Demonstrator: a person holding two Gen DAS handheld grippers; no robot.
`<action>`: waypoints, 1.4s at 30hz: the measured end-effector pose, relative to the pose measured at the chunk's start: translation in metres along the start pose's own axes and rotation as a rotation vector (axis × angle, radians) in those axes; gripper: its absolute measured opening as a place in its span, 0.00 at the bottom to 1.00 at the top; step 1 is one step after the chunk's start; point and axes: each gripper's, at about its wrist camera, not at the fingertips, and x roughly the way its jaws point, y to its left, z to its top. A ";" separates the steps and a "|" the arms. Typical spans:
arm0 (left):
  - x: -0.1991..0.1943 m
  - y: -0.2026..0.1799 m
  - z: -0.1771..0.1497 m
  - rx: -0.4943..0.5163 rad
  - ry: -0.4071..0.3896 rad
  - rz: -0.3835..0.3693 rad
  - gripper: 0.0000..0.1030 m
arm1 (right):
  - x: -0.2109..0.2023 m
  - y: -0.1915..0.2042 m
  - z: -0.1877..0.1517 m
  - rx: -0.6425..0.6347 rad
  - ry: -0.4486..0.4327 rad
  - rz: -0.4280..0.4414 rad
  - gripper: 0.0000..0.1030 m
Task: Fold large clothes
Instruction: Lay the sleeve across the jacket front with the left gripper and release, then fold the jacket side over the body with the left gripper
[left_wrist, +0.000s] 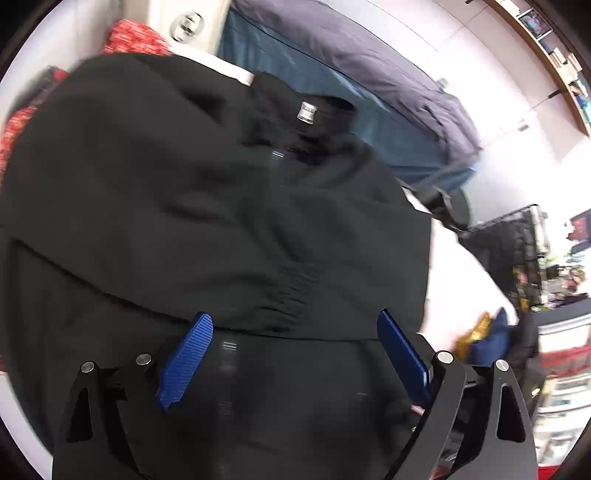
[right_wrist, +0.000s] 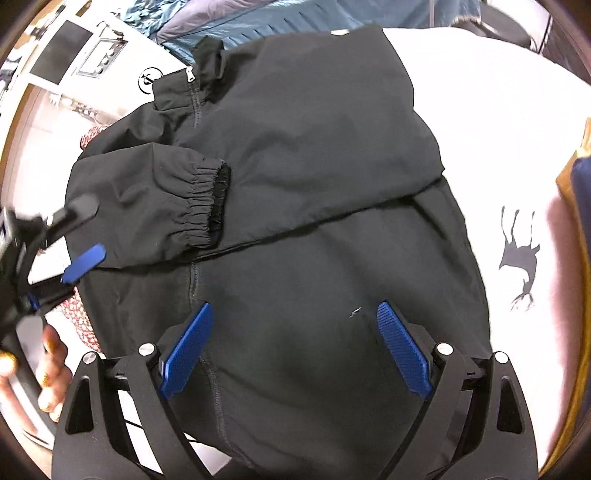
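Centre frame: black zip-up nylon jacket (right_wrist: 295, 184), collar upper left; I held left gripper (left_wrist: 295, 325) and right gripper (right_wrist: 295, 314) wide open, empty, above its hem.

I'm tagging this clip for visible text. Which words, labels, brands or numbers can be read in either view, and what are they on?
No text is readable in either view.
Neck label of the black jacket: white, too blurred to read.
Dark animal silhouette on the white sheet: a picture, no lettering.
Round mark beyond the jacket collar: a symbol, not legible.
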 end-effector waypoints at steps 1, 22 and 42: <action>-0.002 0.011 0.001 0.002 -0.011 0.041 0.86 | 0.004 0.004 0.002 -0.007 0.006 0.011 0.86; -0.003 0.140 -0.067 -0.115 0.062 0.289 0.86 | 0.089 0.135 0.093 -0.276 -0.159 -0.122 0.13; 0.044 0.109 -0.036 -0.077 0.091 0.303 0.87 | 0.071 0.090 0.083 -0.260 -0.017 -0.141 0.74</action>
